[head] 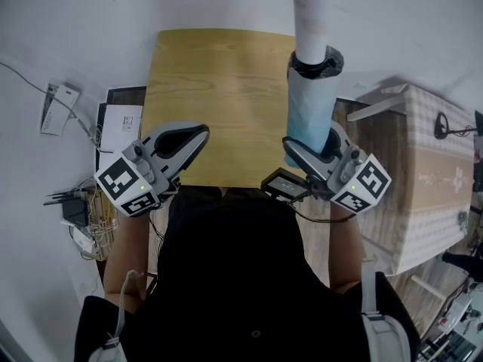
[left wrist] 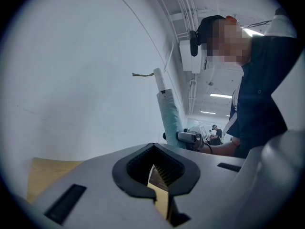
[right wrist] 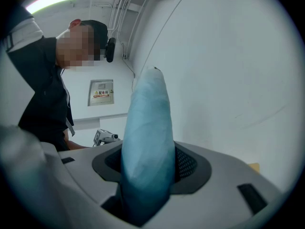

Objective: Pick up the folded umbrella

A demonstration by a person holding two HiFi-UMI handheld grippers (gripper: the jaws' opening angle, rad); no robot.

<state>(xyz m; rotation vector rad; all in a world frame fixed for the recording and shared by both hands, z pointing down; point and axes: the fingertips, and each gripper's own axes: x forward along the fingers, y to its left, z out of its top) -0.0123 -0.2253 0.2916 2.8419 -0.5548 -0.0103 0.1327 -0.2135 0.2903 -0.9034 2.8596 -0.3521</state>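
The folded umbrella (head: pixel 309 119) is light blue with a white handle (head: pixel 311 13) and a black strap. It stands upright, lifted above the right side of the wooden table (head: pixel 219 89). My right gripper (head: pixel 308 153) is shut on its lower part. In the right gripper view the blue fabric (right wrist: pixel 147 142) fills the space between the jaws. My left gripper (head: pixel 192 138) hovers at the table's near left edge, shut and holding nothing. From the left gripper view the umbrella (left wrist: pixel 169 118) stands off to the right, past the closed jaws.
A cabinet under a checkered cloth (head: pixel 430 179) stands to the right of the table. Left of the table lie white papers (head: pixel 121 123), a white device (head: pixel 60 108) and a tangle of cables (head: pixel 83 217) on the floor.
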